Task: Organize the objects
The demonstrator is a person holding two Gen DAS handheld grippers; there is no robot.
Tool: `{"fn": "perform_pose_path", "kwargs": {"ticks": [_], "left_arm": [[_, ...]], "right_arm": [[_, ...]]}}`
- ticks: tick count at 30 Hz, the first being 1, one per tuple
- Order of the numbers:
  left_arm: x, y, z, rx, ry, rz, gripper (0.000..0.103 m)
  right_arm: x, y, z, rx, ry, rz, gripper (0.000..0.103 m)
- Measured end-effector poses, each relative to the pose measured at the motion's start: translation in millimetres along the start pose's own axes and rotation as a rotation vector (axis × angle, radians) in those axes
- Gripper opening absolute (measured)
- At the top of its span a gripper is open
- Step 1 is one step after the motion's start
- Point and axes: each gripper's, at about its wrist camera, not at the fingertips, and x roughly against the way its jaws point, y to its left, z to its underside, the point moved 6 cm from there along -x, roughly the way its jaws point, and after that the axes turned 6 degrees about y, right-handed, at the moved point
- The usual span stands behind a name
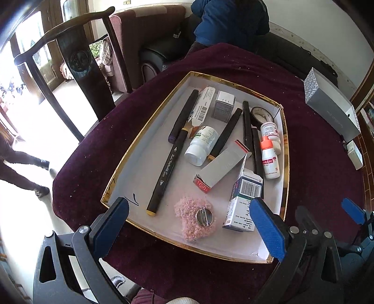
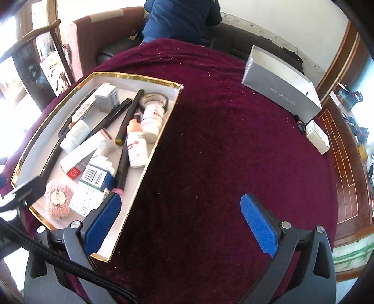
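A gold-rimmed white tray (image 1: 131, 168) (image 2: 163, 124) sits on the dark red tablecloth and holds several black markers (image 1: 167, 173), white pill bottles (image 1: 202, 145), small cartons (image 1: 244, 201), a tape roll (image 1: 261, 114) and a pink fluffy brooch (image 1: 195, 217) (image 2: 58, 198). My left gripper (image 1: 189, 224) hovers open over the tray's near end with nothing between its fingers. My right gripper (image 2: 180, 224) is open and empty over bare cloth, just right of the tray. A grey box (image 2: 282, 86) (image 1: 332, 110), a small white box (image 2: 318, 136) and a small dark item (image 2: 300, 126) lie at the cloth's far right.
A dark wooden chair (image 1: 79, 65) stands beyond the table's left side. A person in a blue jacket (image 1: 231, 21) (image 2: 182, 18) sits on a sofa behind the table. Another person's legs (image 1: 21, 170) are on the floor at the left. The table's wooden rim (image 2: 343, 163) shows at the right.
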Motion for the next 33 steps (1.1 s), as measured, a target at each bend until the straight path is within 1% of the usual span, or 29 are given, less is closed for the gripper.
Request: {"fn": "perform_pose_path", "kwargs": {"ticks": [7, 12, 16, 25, 33], "left_arm": [[-8, -3, -13, -0.04, 0.017, 0.027, 0.101], [-13, -4, -24, -0.052, 0.025, 0.061, 0.101], [-22, -1, -31, -0.056, 0.048, 0.08, 0.101], [-31, 11, -39, -0.064, 0.074, 0.067, 0.101], [-26, 11, -43, -0.072, 0.058, 0.061, 0.101]], "right_arm": [[6, 17, -3, 0.062, -0.025, 0.039, 0.103], [7, 20, -6, 0.061, -0.029, 0.025, 0.103], [6, 25, -10, 0.065, -0.025, 0.037, 0.103], [2, 37, -15, 0.05, -0.009, 0.038, 0.103], [3, 45, -16, 0.061, -0.007, 0.016, 0.103]]}}
